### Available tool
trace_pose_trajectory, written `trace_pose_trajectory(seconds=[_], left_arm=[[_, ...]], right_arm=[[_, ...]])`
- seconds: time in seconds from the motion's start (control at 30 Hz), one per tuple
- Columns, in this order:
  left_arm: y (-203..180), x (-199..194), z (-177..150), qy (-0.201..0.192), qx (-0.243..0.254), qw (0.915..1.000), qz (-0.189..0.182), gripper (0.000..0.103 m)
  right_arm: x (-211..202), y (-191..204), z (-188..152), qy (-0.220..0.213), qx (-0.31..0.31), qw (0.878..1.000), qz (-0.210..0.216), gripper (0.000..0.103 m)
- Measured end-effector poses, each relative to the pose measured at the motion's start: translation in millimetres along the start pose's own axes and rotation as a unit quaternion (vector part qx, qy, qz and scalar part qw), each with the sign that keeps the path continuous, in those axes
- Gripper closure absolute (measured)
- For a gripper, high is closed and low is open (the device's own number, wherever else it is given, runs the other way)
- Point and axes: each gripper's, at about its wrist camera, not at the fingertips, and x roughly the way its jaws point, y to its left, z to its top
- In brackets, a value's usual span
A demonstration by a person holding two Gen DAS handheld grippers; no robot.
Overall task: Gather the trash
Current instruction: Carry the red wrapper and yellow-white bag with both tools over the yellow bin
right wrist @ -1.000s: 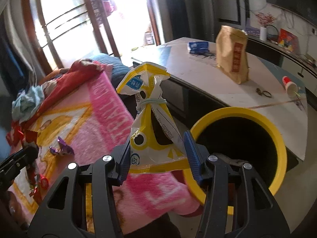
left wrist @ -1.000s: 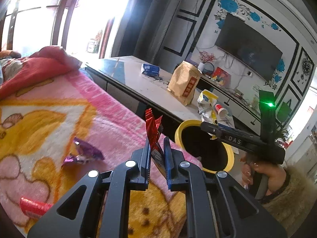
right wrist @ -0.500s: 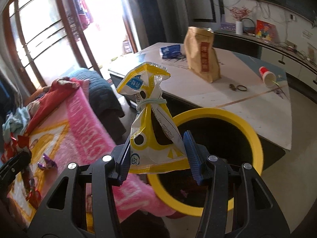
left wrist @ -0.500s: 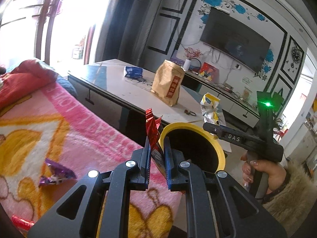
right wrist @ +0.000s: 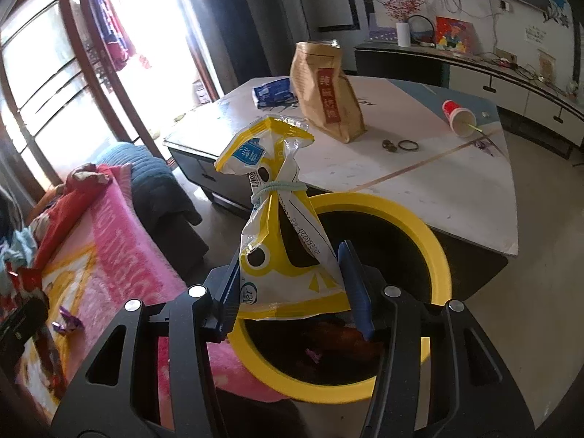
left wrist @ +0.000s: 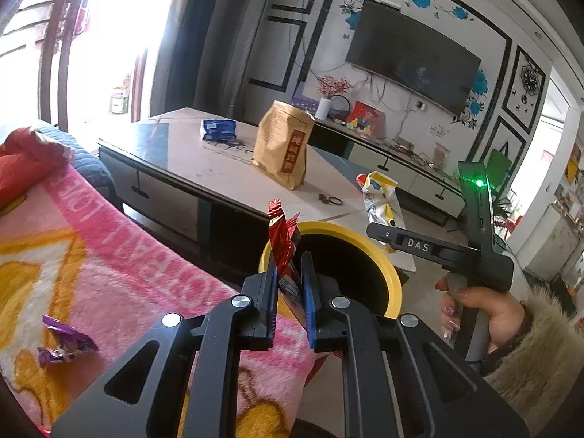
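My left gripper [left wrist: 289,266] is shut on a red foil wrapper [left wrist: 281,241], held at the near rim of the yellow-rimmed black bin [left wrist: 392,277]. My right gripper [right wrist: 288,266] is shut on a tied yellow and white snack bag [right wrist: 281,226], held over the near side of the bin [right wrist: 434,241]. The right gripper [left wrist: 379,228] also shows in the left wrist view, above the bin's far rim with the bag [left wrist: 377,197]. A purple wrapper [left wrist: 64,343] lies on the pink blanket [left wrist: 127,284]. Some trash lies inside the bin.
A low white table [right wrist: 456,197] stands behind the bin with a brown paper bag [right wrist: 328,95], a blue packet [right wrist: 273,91], a tipped red cup [right wrist: 458,116] and small rings [right wrist: 399,145]. A TV cabinet [left wrist: 394,164] lines the far wall.
Both grippers have moved away from the blanket toward the bin, each still holding its trash. The bin now sits closer and more central in both views.
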Motion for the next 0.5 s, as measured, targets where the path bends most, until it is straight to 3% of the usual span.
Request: trace_pose_trajectory(seconds=[0.5], left_arm=[[-20, 34, -3, 0.015, 0.017, 0.9997, -0.011, 0.091]], right_arm=[[7, -30, 3, 0.006, 0.033, 0.999, -0.017, 0.061]])
